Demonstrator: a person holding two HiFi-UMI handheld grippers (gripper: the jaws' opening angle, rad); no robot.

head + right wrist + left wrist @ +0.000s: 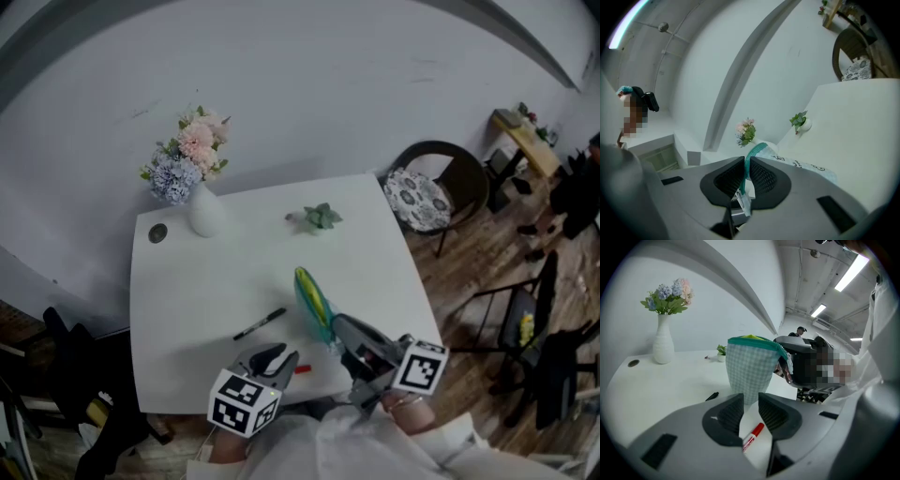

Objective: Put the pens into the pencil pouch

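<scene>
A teal-rimmed checked pencil pouch [314, 302] stands with its mouth up near the table's front. My right gripper [341, 326] is shut on the pouch's teal rim [754, 151]. A red-capped pen [300, 369] lies on the table at the front edge. My left gripper [284, 356] hangs over it, and in the left gripper view the red pen [753, 436] lies between the open jaws [750, 401], untouched. The pouch [750, 366] rises just beyond them. A black pen [260, 324] lies left of the pouch, its tip [711, 396] showing in the left gripper view.
A white vase of flowers [204, 216] stands at the back left of the white table [206, 281], with a dark disc [157, 232] beside it. A small potted plant [321, 218] sits at the back middle. A chair [436, 192] stands right of the table.
</scene>
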